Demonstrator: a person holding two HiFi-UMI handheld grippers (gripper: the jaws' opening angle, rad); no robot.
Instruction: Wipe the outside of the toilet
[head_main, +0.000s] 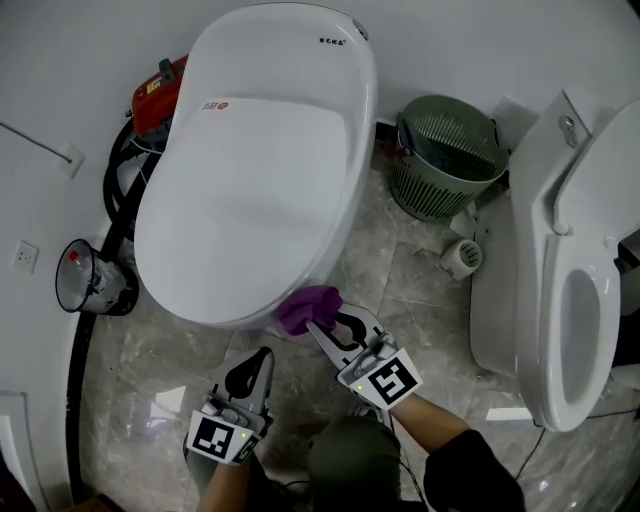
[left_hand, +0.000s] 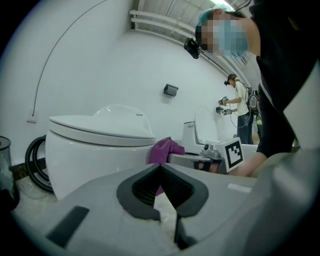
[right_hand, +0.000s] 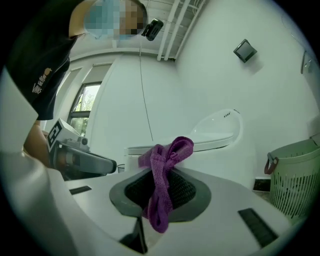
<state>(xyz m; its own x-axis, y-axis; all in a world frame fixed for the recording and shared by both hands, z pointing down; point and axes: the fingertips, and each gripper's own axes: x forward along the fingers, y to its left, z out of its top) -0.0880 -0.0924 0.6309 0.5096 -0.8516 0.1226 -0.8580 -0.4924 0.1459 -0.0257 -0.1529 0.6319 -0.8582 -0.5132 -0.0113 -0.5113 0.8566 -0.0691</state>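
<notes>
A white toilet (head_main: 260, 160) with its lid down fills the middle of the head view. My right gripper (head_main: 322, 322) is shut on a purple cloth (head_main: 308, 306), which is pressed against the lower front of the bowl. In the right gripper view the purple cloth (right_hand: 162, 187) hangs bunched between the pads, with the toilet (right_hand: 210, 132) just behind. My left gripper (head_main: 252, 372) hovers low over the floor in front of the bowl, shut and empty. From the left gripper view I see the toilet (left_hand: 100, 145) and the cloth (left_hand: 165, 150) ahead.
A green slatted bin (head_main: 445, 155) stands right of the toilet. A second toilet (head_main: 570, 270) with its lid raised is at the far right. A red object and black hose (head_main: 135, 150) lie left of the bowl, with a dark funnel-shaped thing (head_main: 90, 278) below. Marble floor (head_main: 420, 320) underfoot.
</notes>
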